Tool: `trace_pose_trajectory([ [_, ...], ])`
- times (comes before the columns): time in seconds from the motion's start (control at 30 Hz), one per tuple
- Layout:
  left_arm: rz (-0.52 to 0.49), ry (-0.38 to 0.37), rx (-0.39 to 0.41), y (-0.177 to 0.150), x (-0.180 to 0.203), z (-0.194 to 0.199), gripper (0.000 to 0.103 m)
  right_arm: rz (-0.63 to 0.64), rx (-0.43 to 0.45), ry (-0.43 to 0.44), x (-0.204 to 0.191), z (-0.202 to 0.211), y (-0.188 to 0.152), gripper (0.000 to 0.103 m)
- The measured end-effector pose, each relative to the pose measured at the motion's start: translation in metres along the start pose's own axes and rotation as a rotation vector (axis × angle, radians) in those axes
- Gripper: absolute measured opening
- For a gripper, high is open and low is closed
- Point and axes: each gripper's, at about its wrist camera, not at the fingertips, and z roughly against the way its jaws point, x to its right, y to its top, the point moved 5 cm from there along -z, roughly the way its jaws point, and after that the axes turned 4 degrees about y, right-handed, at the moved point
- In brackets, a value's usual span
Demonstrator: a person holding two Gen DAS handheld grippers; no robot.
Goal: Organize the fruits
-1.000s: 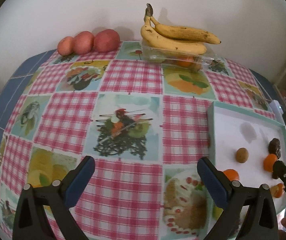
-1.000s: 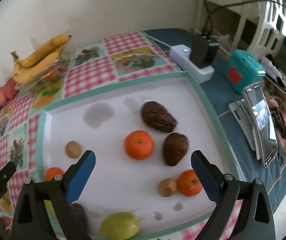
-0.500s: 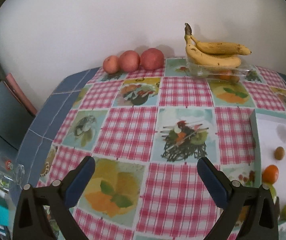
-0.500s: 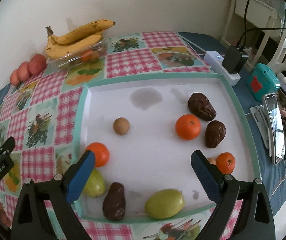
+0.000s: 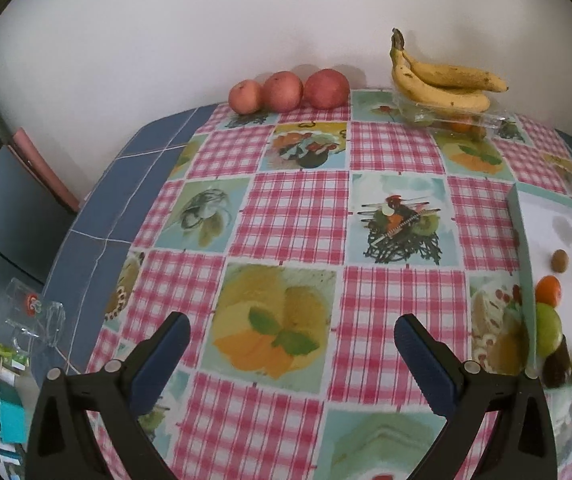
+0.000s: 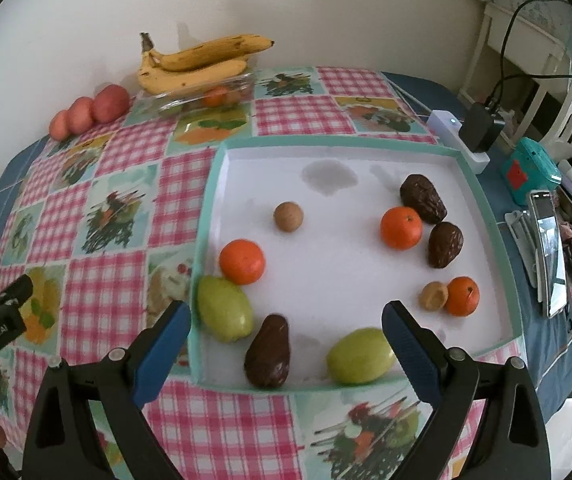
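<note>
A white tray with a teal rim [image 6: 221, 152] lies on the checked tablecloth and holds scattered fruit: three oranges such as one [image 6: 241, 261], two green fruits like [image 6: 225, 308], three dark avocados such as [image 6: 267, 351], and two small brown fruits like [image 6: 288, 216]. My right gripper [image 6: 286, 334] hovers open over the tray's near edge, holding nothing. My left gripper [image 5: 292, 350] stands open and empty above the cloth, left of the tray [image 5: 520, 216]. Bananas [image 5: 442, 82] on a clear box and three red apples [image 5: 286, 90] sit by the wall.
A power strip with a plug [image 6: 466, 128], a teal box [image 6: 528, 170] and a phone on a stand [image 6: 548, 256] lie right of the tray. The table's left edge [image 5: 85, 240] drops to a dark floor with clutter.
Both grippers have pulled back and away from the table. The left view has swung left, so the tray slid to its right edge. More of the tray's near fruit shows in the right view.
</note>
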Motion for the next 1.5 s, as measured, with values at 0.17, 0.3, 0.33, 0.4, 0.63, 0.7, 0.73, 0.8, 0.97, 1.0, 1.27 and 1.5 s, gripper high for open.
trace_pose_trajectory([
  [0.17,0.013,-0.039,0.015,-0.008,-0.011,0.015,0.103,-0.004,-0.005,0.017,-0.003,0.007,-0.009,0.096],
  [0.3,0.004,-0.077,-0.004,-0.019,-0.015,0.022,0.103,-0.010,-0.005,0.032,-0.005,0.013,-0.016,0.096],
  [0.33,0.002,-0.080,-0.011,-0.021,-0.015,0.022,0.103,-0.008,-0.005,0.035,-0.005,0.015,-0.017,0.096],
  [0.4,-0.002,-0.086,-0.027,-0.027,-0.016,0.023,0.103,-0.003,-0.006,0.041,-0.008,0.018,-0.021,0.096],
  [0.63,0.018,-0.135,-0.108,-0.044,-0.021,0.019,0.103,0.016,0.007,0.058,-0.013,0.030,-0.030,0.096],
  [0.7,0.030,-0.140,-0.114,-0.045,-0.023,0.019,0.103,0.016,0.016,0.060,-0.014,0.033,-0.030,0.096],
  [0.73,0.031,-0.138,-0.118,-0.045,-0.024,0.019,0.103,0.017,0.020,0.059,-0.014,0.034,-0.030,0.096],
  [0.8,0.031,-0.138,-0.127,-0.046,-0.024,0.017,0.103,0.023,0.025,0.061,-0.017,0.037,-0.031,0.096],
  [0.97,0.021,-0.142,-0.126,-0.044,-0.023,0.017,0.103,0.057,0.025,0.066,-0.025,0.038,-0.032,0.096],
  [1.0,0.021,-0.141,-0.125,-0.045,-0.023,0.018,0.103,0.061,0.024,0.067,-0.026,0.037,-0.032,0.096],
  [1.27,0.023,-0.135,-0.118,-0.043,-0.023,0.019,0.103,0.069,0.018,0.071,-0.029,0.036,-0.034,0.096],
  [1.5,0.024,-0.136,-0.120,-0.043,-0.023,0.019,0.103,0.078,0.013,0.079,-0.031,0.035,-0.035,0.096],
])
